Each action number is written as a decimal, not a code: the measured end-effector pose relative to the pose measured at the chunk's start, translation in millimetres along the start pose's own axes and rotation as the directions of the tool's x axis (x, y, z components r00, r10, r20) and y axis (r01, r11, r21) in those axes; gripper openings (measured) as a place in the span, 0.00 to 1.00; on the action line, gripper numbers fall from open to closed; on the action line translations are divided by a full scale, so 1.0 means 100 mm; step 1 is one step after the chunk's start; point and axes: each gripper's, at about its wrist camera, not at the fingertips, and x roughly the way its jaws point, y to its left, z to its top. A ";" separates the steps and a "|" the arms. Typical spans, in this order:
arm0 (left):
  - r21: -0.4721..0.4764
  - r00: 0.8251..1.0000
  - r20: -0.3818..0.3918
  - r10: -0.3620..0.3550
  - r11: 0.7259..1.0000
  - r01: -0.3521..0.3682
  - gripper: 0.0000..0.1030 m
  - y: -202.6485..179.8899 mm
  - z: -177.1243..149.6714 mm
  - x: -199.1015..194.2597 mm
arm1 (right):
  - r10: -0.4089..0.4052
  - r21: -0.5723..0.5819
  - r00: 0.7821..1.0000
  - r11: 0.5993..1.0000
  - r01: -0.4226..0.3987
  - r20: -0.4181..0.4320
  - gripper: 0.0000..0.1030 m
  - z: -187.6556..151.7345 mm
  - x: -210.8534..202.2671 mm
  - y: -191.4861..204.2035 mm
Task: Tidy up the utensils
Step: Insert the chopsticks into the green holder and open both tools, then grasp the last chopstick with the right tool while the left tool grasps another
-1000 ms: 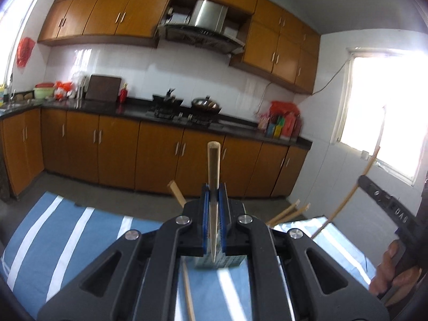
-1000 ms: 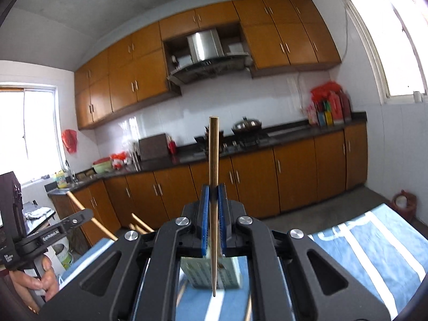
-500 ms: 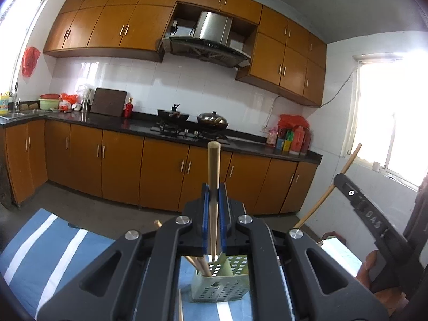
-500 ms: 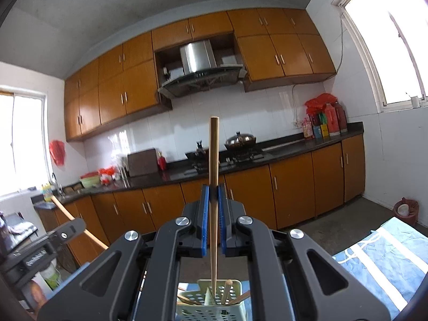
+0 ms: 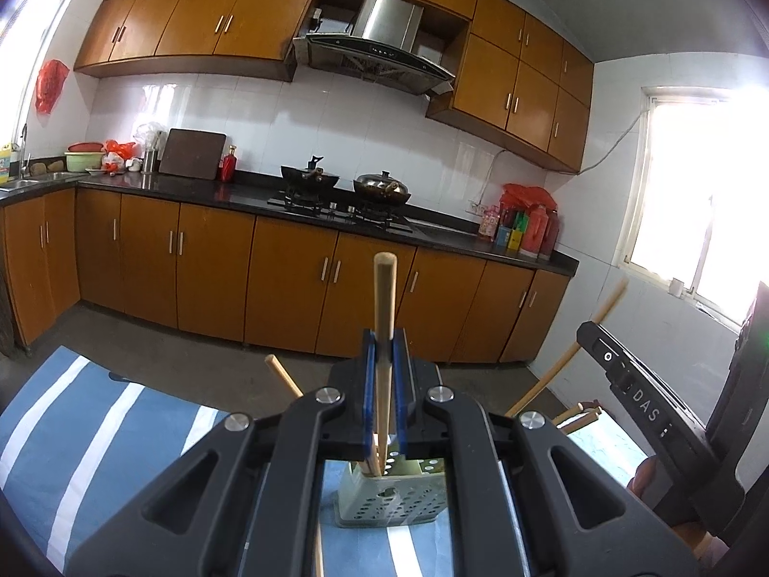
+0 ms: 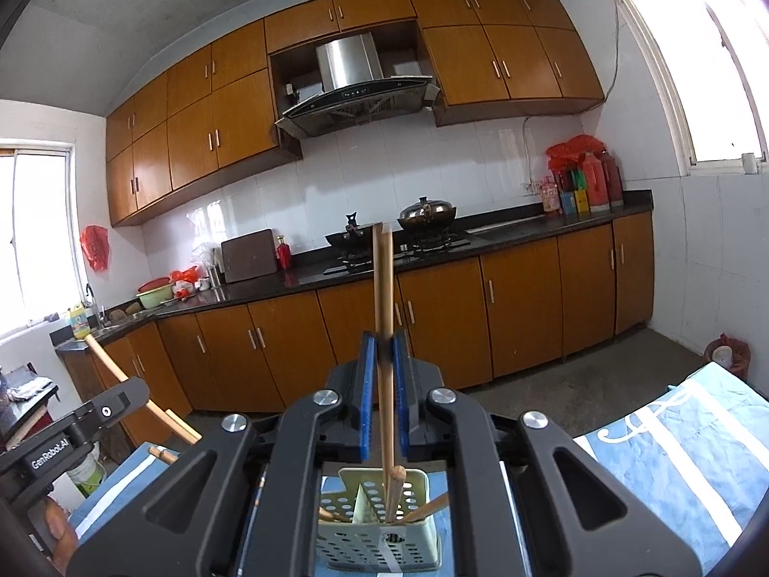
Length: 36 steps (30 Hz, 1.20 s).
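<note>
Left gripper (image 5: 382, 394) clamped on chopstick (image 5: 383, 336); right gripper (image 6: 383, 399) jaws just parting around chopstick (image 6: 383, 317); striped blue cloth (image 5: 96, 423) below, kitchen cabinets (image 5: 202, 269) ahead

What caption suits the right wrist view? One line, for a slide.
Right tool, jaws just opening around an upright wooden chopstick, over the green perforated holder on striped cloth.

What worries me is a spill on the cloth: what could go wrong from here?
1. The right gripper has just been opening its jaws, with the right chopstick loose between them. It may land on the leaning chopsticks in the holder and topple out.
2. The left gripper is shut on the left chopstick, whose lower end seems to be inside the holder. A sideways pull could tip the holder.
</note>
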 end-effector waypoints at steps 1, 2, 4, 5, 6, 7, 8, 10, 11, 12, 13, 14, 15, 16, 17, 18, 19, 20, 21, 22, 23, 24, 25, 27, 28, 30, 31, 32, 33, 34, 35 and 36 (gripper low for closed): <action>-0.002 1.000 0.003 0.001 1.000 -0.001 0.08 0.00 0.00 -0.02 | -0.006 -0.003 1.000 1.000 0.006 0.004 0.25 0.01 -0.04 0.00; -0.003 1.000 0.004 0.003 1.000 -0.003 0.08 0.02 0.02 -0.03 | -0.010 -0.005 1.000 1.000 0.010 0.009 0.34 0.03 -0.05 -0.01; -0.003 1.000 0.008 0.007 1.000 -0.007 0.09 0.03 0.03 -0.07 | -0.015 -0.008 1.000 1.000 0.016 0.016 0.35 0.06 -0.11 -0.04; -0.003 1.000 0.009 0.010 1.000 -0.010 0.09 0.03 0.02 -0.09 | -0.015 -0.007 1.000 1.000 0.015 0.016 0.35 0.07 -0.14 -0.05; -0.004 1.000 0.010 0.013 1.000 -0.013 0.09 0.04 0.04 -0.11 | -0.016 -0.005 1.000 1.000 0.016 0.017 0.35 0.08 -0.18 -0.07; -0.006 1.000 0.010 0.016 1.000 -0.015 0.09 0.05 0.04 -0.14 | -0.020 -0.002 1.000 1.000 0.020 0.018 0.35 0.09 -0.21 -0.09; -0.009 1.000 0.012 0.017 1.000 -0.017 0.10 0.06 0.04 -0.18 | -0.022 0.001 1.000 1.000 0.022 0.017 0.35 0.10 -0.24 -0.11; -0.013 1.000 0.014 0.017 1.000 -0.016 0.11 0.08 0.03 -0.26 | -0.033 0.006 0.999 0.999 0.033 0.014 0.35 0.10 -0.34 -0.17; -0.013 1.000 0.015 0.018 1.000 -0.018 0.12 0.10 0.03 -0.33 | -0.042 0.009 0.999 0.999 0.042 0.011 0.35 0.09 -0.41 -0.22; -0.009 1.000 0.014 0.021 1.000 -0.021 0.14 0.11 0.01 -0.39 | -0.052 0.012 0.999 0.999 0.052 0.005 0.35 0.07 -0.47 -0.26; -0.002 1.000 0.012 0.027 1.000 -0.027 0.16 0.14 -0.02 -0.47 | -0.061 0.014 0.998 0.998 0.061 -0.003 0.36 0.05 -0.52 -0.30; 0.001 0.999 0.009 0.030 1.000 -0.030 0.16 0.17 -0.05 -0.53 | -0.075 0.015 0.997 0.997 0.075 -0.017 0.37 0.00 -0.58 -0.35; 0.004 0.999 0.002 0.034 0.999 -0.034 0.18 0.20 -0.10 -0.59 | -0.086 0.015 0.996 0.996 0.087 -0.035 0.37 -0.06 -0.63 -0.41; 0.008 0.999 -0.007 0.040 0.999 -0.040 0.20 0.24 -0.15 -0.64 | -0.094 0.014 0.994 0.995 0.095 -0.054 0.37 -0.11 -0.66 -0.46; 0.013 0.999 -0.022 0.050 0.999 -0.050 0.21 0.29 -0.25 -0.70 | -0.109 0.011 0.990 0.994 0.110 -0.085 0.37 -0.20 -0.69 -0.52; 0.019 0.997 -0.041 0.058 0.998 -0.058 0.23 0.33 -0.34 -0.73 | -0.120 0.009 0.986 0.993 0.122 -0.112 0.37 -0.27 -0.70 -0.57; 0.030 0.995 -0.073 0.073 0.997 -0.071 0.23 0.39 -0.48 -0.75 | -0.130 0.005 0.978 0.991 0.133 -0.161 0.37 -0.41 -0.70 -0.63; 0.039 0.992 -0.097 0.083 0.996 -0.080 0.24 0.44 -0.58 -0.74 | -0.135 0.004 0.969 0.990 0.139 -0.209 0.37 -0.55 -0.69 -0.68; 0.052 0.986 -0.136 0.095 0.995 -0.089 0.24 0.49 -0.73 -0.71 | -0.134 0.005 0.959 0.990 0.139 -0.249 0.37 -0.65 -0.67 -0.71; 0.057 0.981 -0.166 0.101 0.994 -0.093 0.24 0.52 -0.85 -0.68 | -0.127 0.009 0.943 0.991 0.136 -0.308 0.37 -0.83 -0.63 -0.74; 0.057 0.970 -0.218 0.111 0.993 -0.101 0.24 0.59 -1.02 -0.62 | -0.119 0.014 0.925 0.991 0.133 -0.362 0.37 -1.00 -0.59 -0.75; 0.052 0.959 -0.259 0.117 0.993 -0.107 0.24 0.64 -1.15 -0.56 | -0.113 0.014 0.905 0.991 0.130 -0.409 0.37 -1.18 -0.55 -0.75; 0.049 0.950 -0.287 0.120 0.993 -0.110 0.24 0.67 -1.24 -0.52 | -0.108 0.012 0.891 0.992 0.127 -0.441 0.37 -1.30 -0.53 -0.73; 0.045 0.931 -0.344 0.125 0.992 -0.117 0.24 0.72 -1.45 -0.44 | -0.094 0.014 0.862 0.993 0.116 -0.499 0.37 -1.56 -0.49 -0.68; 0.043 0.923 -0.366 0.122 0.993 -0.114 0.24 0.73 -1.54 -0.41 | -0.083 0.017 0.846 0.994 0.108 -0.527 0.37 -1.68 -0.46 -0.65; 0.044 0.908 -0.404 0.114 0.993 -0.105 0.24 0.72 -1.70 -0.35 | -0.076 0.009 0.819 0.995 0.098 -0.569 0.35 -1.87 -0.39 -0.56; 0.045 0.901 -0.419 0.110 0.994 -0.100 0.24 0.71 -1.77 -0.33 | -0.076 0.001 0.811 0.996 0.093 -0.580 0.34 -1.96 -0.39 -0.52; 0.045 0.896 -0.432 0.106 0.994 -0.095 0.24 0.70 -1.82 -0.32 | -0.079 -0.011 0.802 0.996 0.090 -0.592 0.32 -2.02 -0.35 -0.48; 0.046 0.891 -0.442 0.103 0.995 -0.092 0.24 0.68 -1.86 -0.30 | -0.083 -0.023 0.795 0.996 0.086 -0.601 0.31 -2.08 -0.32 -0.44; 0.047 0.887 -0.452 0.099 0.995 -0.087 0.24 0.66 -1.90 -0.29 | -0.088 -0.033 0.790 0.996 0.085 -0.607 0.30 -2.10 -0.29 -0.41; 0.046 0.883 -0.459 0.097 0.995 -0.085 0.24 0.67 -1.92 -0.26 | -0.098 -0.048 0.783 0.995 0.087 -0.614 0.28 -2.14 -0.27 -0.38; 0.046 0.880 -0.466 0.094 0.996 -0.082 0.24 0.66 -1.95 -0.25 | -0.105 -0.056 0.779 0.994 0.089 -0.618 0.26 -2.16 -0.31 -0.40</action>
